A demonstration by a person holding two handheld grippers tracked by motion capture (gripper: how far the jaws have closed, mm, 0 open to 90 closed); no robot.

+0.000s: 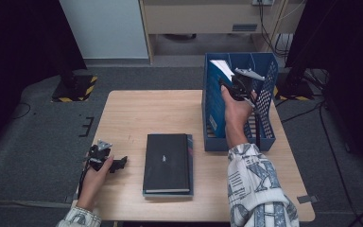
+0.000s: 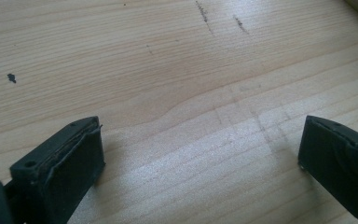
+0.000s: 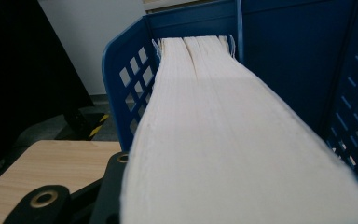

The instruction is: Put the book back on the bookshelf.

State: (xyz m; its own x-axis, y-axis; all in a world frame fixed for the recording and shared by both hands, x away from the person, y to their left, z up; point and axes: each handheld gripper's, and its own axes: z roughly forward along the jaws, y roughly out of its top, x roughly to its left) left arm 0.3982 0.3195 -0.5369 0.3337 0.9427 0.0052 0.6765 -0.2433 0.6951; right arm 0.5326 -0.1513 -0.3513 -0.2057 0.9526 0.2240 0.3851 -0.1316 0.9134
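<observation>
My right gripper (image 1: 238, 86) is shut on a thick book (image 1: 220, 67), which it holds on edge inside the blue slotted file rack (image 1: 267, 113) at the table's far right. In the right gripper view the book's cream page block (image 3: 242, 140) runs away from me into the rack (image 3: 126, 79), and one black jaw shows against the book's left side. My left gripper (image 1: 118, 164) rests low at the table's near left, jaws pointing right. Its jaws (image 2: 200, 163) stand wide open over bare wood with nothing between them.
A black book (image 1: 167, 161) lies flat near the front middle of the wooden table (image 1: 137, 113), stacked on a blue-grey book (image 1: 190, 161). A patterned sleeve (image 1: 255, 189) crosses the near right. Dark stands and cables surround the table on the floor.
</observation>
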